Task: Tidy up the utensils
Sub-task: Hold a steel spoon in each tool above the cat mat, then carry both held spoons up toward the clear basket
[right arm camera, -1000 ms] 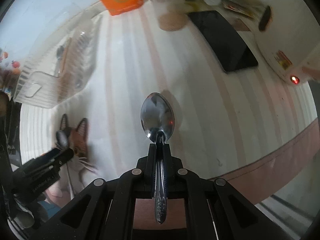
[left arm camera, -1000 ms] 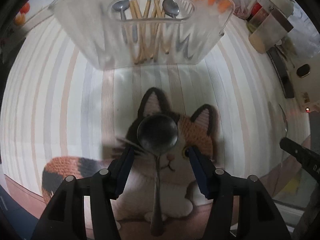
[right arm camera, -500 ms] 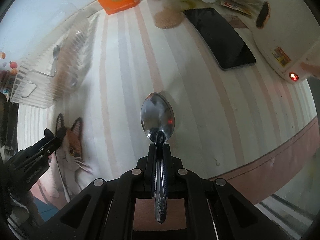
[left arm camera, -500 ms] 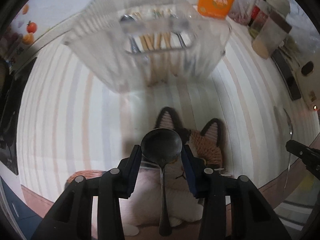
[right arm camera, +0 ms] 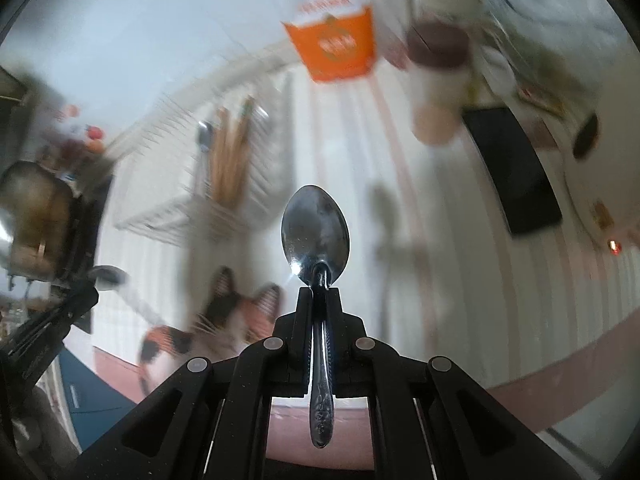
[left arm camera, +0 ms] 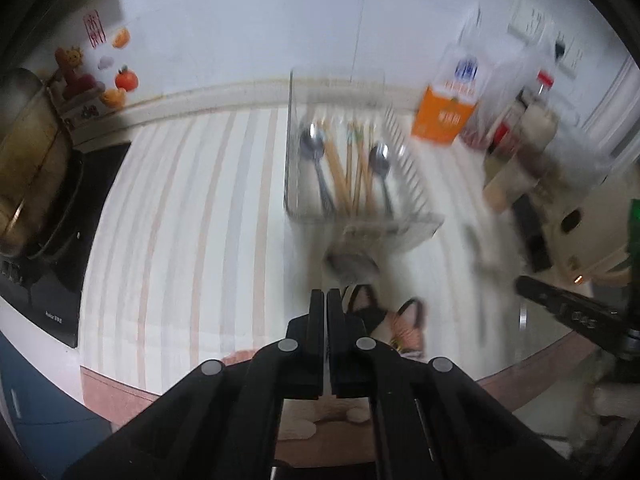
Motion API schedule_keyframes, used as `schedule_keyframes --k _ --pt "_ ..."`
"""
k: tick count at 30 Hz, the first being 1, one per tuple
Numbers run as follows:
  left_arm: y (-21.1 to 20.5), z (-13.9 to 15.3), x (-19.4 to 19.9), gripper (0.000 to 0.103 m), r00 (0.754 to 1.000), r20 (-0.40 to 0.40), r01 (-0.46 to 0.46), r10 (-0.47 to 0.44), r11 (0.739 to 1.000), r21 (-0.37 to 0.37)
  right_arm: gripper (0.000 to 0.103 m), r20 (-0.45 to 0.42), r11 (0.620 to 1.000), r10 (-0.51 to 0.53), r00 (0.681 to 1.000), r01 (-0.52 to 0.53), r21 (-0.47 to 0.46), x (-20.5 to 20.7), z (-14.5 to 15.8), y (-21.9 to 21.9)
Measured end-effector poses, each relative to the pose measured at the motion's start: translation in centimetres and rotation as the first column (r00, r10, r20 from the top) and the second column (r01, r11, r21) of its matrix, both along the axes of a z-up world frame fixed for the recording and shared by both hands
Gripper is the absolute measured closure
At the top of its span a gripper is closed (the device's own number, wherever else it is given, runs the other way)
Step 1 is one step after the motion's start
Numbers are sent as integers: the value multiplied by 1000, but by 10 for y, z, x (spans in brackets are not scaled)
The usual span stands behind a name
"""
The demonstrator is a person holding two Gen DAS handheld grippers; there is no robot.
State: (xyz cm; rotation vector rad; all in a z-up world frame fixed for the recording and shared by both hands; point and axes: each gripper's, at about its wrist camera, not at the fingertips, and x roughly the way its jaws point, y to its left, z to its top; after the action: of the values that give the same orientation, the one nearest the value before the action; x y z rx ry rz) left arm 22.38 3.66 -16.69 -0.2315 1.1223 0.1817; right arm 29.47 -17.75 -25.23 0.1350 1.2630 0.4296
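1. The clear ribbed plastic utensil holder (left arm camera: 416,184) stands toward the back edge of the striped counter (left arm camera: 180,220). It already holds wooden chopsticks (left arm camera: 352,168) and two steel spoons, bowls up.
2. The right gripper (right arm camera: 319,290) is clamped narrow on a shiny steel teaspoon with an embossed handle (right arm camera: 315,228). The spoon's long axis runs straight along the fingers, bowl out front and handle trailing behind the jaws.
3. The left gripper (left arm camera: 326,294) has just been closing and now looks fully pinched. There's a blurry grey round-bowled spoon (left arm camera: 352,268) sticking out past its tips, so I'd say it's gripping that by the neck.
4. Key relation: the holder is almost dead ahead of the left jaws, and ahead and to the left of the right ones. I'd guess the left hand is nearer.
5. Both spoons hang above the front edge of the counter, over the knitted calico cat mat (right arm camera: 236,316).
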Motion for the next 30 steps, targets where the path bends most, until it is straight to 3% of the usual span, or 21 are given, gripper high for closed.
schedule_keyframes --k 4,7,10,12,16,19,24,28,30 --pt "7 24 13 103 998 66 5 -5 1000 -9 97 54 999 16 998 -18 29 13 23 15" --pt "19 11 15 97 998 61 -3 8 998 -66 97 64 999 12 998 -14 35 22 29 20" --pt "28 -24 10 57 1000 2 -18 18 990 -141 97 54 1000 5 999 -7 28 24 25 18" --pt "28 -60 6 56 998 -55 -8 -3 981 -196 97 15 1000 -13 1000 13 -4 21 2 10" --pt "-2 -105 9 57 982 -145 94 -120 979 -180 97 -57 997 -54 997 50 -65 15 -37 -8" --pt "-29 -119 13 56 957 -174 200 -233 962 -186 97 -88 993 -81 993 73 -94 12 -53 -19" --pt "-75 -131 19 56 892 -200 368 -405 909 -197 97 -121 983 -143 982 127 -135 3 -71 -44" --pt "-100 -145 24 57 846 -252 445 -470 882 -152 97 -131 974 -187 974 166 -155 -3 -80 -64" --pt "-110 -148 25 65 839 -245 479 -486 873 -94 97 -130 971 -199 971 178 -158 -4 -79 -68"
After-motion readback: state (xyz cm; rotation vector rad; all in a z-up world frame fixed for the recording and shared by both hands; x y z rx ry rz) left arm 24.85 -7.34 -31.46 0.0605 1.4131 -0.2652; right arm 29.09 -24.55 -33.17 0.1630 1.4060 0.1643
